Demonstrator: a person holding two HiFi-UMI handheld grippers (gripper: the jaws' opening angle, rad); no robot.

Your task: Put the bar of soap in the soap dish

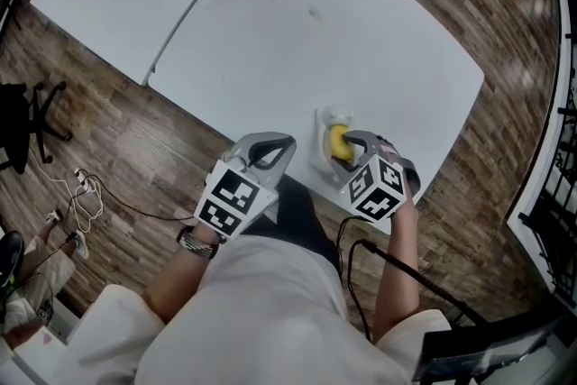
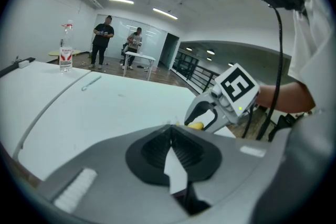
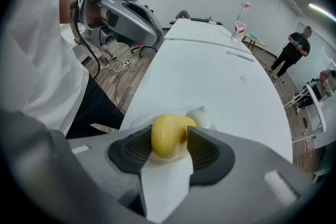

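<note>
I had the right tool (image 3: 170, 134) spread apart around the soap (image 1: 338, 142) in the dish (image 1: 325, 116), the left tool (image 2: 170, 129) pinched together.

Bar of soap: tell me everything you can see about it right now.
The bar of soap is yellow, smooth and rounded, with a waxy look. It lies in the white soap dish, near the edge of the white table closest to the person. The right gripper points down at it with its jaws wide, one on each side of the bar and close to it. Whether the pads touch it cannot be told.
</note>
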